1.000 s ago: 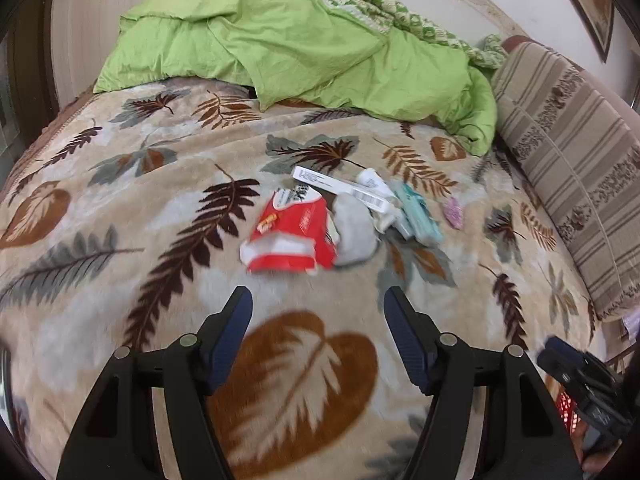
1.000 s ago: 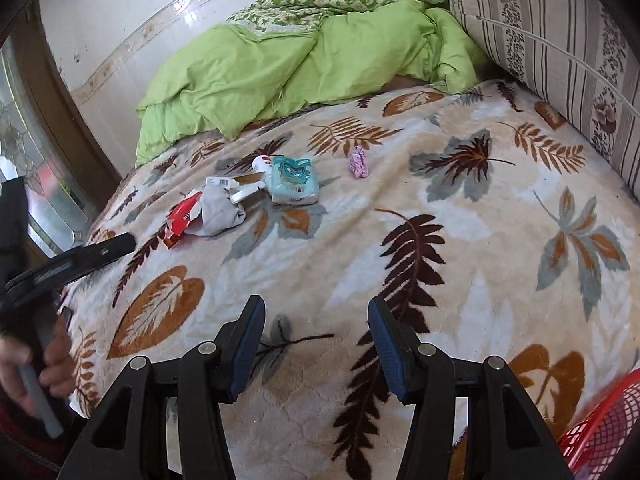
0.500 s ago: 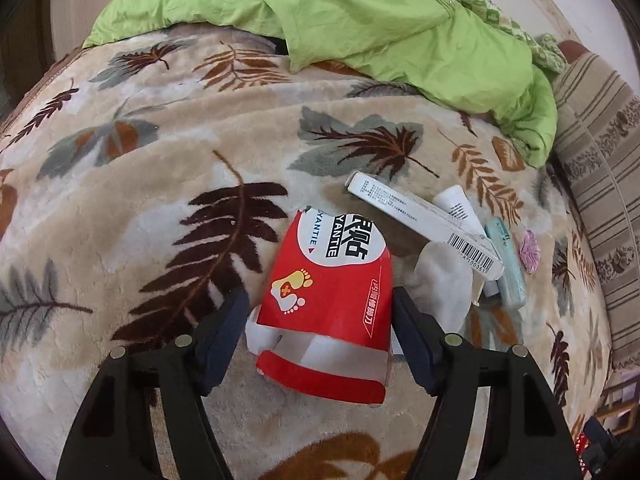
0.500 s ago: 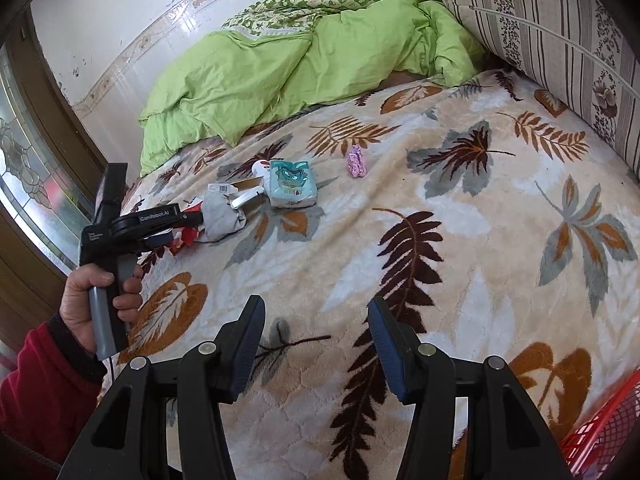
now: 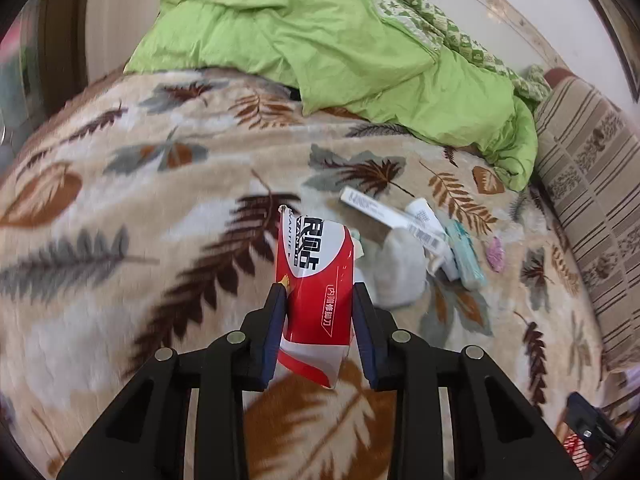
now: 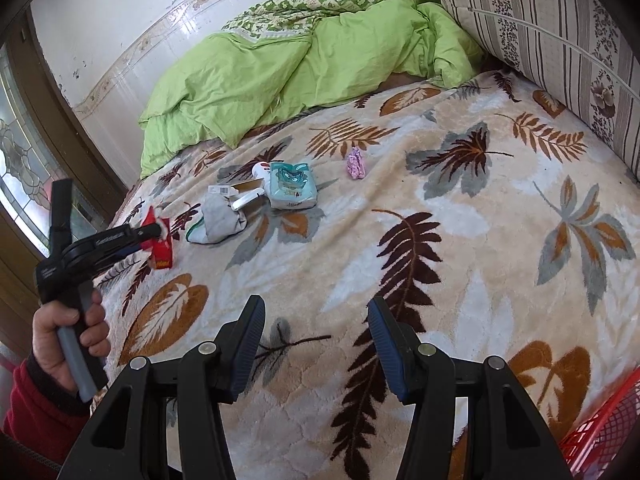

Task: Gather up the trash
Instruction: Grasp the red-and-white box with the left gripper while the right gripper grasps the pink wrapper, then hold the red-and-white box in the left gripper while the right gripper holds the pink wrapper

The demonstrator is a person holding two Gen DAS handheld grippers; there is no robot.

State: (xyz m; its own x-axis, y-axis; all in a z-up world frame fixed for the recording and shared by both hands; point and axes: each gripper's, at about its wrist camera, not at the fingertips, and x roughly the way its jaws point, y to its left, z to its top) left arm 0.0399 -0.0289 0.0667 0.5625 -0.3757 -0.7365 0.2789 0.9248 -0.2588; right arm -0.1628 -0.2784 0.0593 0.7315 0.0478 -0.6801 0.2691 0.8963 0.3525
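My left gripper (image 5: 318, 294) is shut on a red and white wrapper (image 5: 316, 280) and holds it just above the leaf-patterned blanket; both also show at the left of the right wrist view, the gripper (image 6: 150, 232) and the wrapper (image 6: 160, 244). More trash lies beyond it: a grey crumpled piece (image 6: 220, 220), a white barcode box (image 5: 384, 216), a white tube (image 6: 260, 170), a teal tissue pack (image 6: 290, 184) and a small pink wrapper (image 6: 355, 163). My right gripper (image 6: 316, 316) is open and empty over the blanket near the bed's front edge.
A crumpled green duvet (image 6: 296, 72) lies at the far side of the bed. A striped cushion (image 6: 560, 40) lines the right side. A red mesh basket (image 6: 600, 428) shows at the bottom right corner. A wall and a glass door (image 6: 20, 168) are at the left.
My left gripper has closed on the red and white wrapper and lifted it off the blanket, standing it on edge. My right gripper has barely moved.
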